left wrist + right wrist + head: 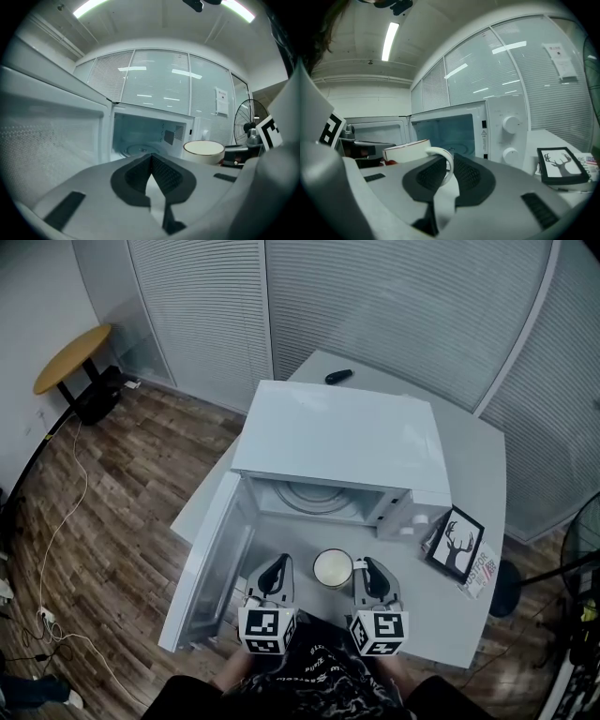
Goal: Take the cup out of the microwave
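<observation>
A white cup (333,568) with a thin dark rim stands outside the white microwave (337,442), on the table in front of its open cavity. My right gripper (364,570) is just right of the cup. In the right gripper view its pads are shut on the cup's handle (443,161), with the cup body (407,151) to the left. My left gripper (277,570) hovers just left of the cup, apart from it. Its jaws (151,156) meet at the tips with nothing between them, and the cup (204,151) shows to its right.
The microwave door (206,563) hangs wide open to the left, close beside my left gripper. A framed deer picture (456,544) leans at the microwave's right. A black remote (338,376) lies behind the microwave. The glass turntable (314,495) is bare.
</observation>
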`<state>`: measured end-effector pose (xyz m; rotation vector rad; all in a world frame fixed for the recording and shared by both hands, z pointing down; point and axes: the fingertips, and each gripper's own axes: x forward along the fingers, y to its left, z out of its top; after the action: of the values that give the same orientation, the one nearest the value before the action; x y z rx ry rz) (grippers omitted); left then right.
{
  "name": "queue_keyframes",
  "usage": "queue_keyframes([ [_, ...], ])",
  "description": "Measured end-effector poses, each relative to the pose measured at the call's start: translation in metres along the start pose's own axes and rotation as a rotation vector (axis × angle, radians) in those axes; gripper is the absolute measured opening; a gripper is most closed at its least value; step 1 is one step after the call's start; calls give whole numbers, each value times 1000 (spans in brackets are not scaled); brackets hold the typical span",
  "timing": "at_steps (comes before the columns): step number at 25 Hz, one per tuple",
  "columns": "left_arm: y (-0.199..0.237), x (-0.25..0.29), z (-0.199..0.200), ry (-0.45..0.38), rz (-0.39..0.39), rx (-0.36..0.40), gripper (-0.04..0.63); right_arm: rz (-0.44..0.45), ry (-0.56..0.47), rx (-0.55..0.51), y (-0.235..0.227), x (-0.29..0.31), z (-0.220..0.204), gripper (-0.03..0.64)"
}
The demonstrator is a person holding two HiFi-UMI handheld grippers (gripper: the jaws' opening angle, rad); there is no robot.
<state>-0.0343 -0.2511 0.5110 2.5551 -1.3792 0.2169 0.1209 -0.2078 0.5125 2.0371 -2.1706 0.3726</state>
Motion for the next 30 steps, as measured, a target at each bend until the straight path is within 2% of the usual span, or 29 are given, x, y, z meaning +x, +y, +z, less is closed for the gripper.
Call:
queue_keyframes([
  [30,-4,7,7,-16,-16,35,6,15,10,-20,2,4,0,48],
])
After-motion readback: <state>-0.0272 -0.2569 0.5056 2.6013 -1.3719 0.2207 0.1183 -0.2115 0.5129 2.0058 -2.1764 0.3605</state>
